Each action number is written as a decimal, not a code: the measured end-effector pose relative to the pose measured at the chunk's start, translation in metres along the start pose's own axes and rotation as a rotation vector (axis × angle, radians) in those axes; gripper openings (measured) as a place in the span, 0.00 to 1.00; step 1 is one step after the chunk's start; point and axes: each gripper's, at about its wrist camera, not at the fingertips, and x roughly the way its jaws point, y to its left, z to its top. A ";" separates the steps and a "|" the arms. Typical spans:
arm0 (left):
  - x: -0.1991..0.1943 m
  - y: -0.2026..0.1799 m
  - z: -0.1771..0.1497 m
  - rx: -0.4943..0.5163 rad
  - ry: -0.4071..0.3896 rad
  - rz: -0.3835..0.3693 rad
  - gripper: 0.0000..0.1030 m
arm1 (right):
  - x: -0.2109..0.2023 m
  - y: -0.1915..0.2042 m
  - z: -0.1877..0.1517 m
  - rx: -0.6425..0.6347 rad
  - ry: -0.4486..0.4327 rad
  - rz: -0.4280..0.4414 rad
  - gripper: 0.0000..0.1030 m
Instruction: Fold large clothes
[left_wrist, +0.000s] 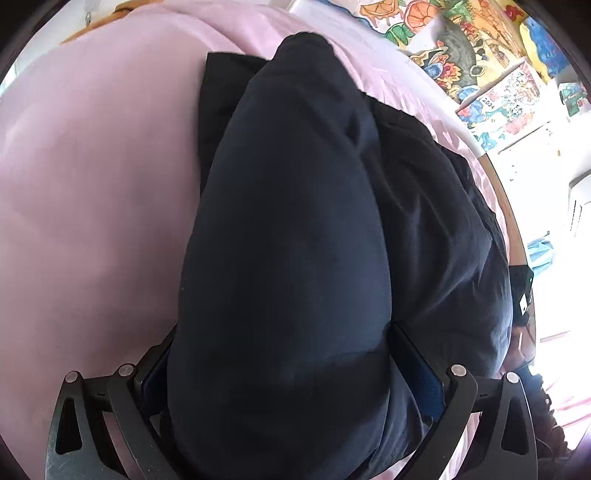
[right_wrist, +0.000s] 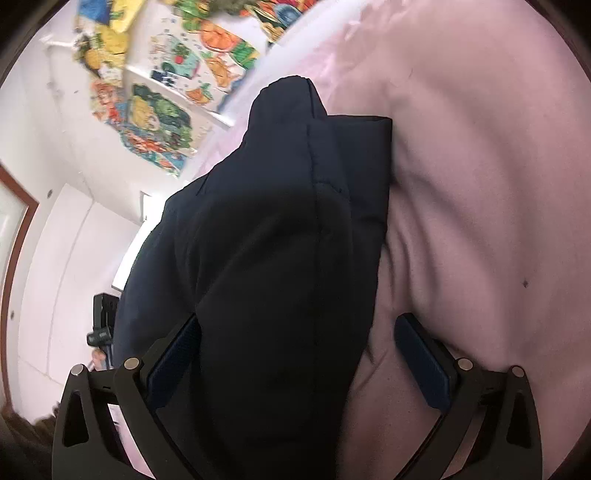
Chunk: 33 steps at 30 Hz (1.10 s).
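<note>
The left gripper is holding a thick bundle of the dark garment between widely spread fingers. The right gripper is standing wide too, cloth touching only its left finger, so whether it is actually gripping I cannot tell. The garment is lying partly folded along the bed's wall-side edge. The bulky padded cloth is probably at risk of slipping from the looser right side and springing open. Pink bedding is covering the bed; colourful pictures are hanging on the white wall.
</note>
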 end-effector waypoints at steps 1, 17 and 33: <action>0.000 -0.002 -0.001 0.006 0.000 0.005 1.00 | -0.001 -0.001 -0.004 -0.010 -0.017 0.008 0.99; 0.001 -0.032 0.003 0.044 0.006 0.072 1.00 | -0.005 -0.005 -0.008 -0.007 -0.042 0.015 0.99; 0.000 -0.007 -0.005 0.003 0.036 0.022 1.00 | 0.003 0.002 -0.004 0.011 0.000 0.030 0.99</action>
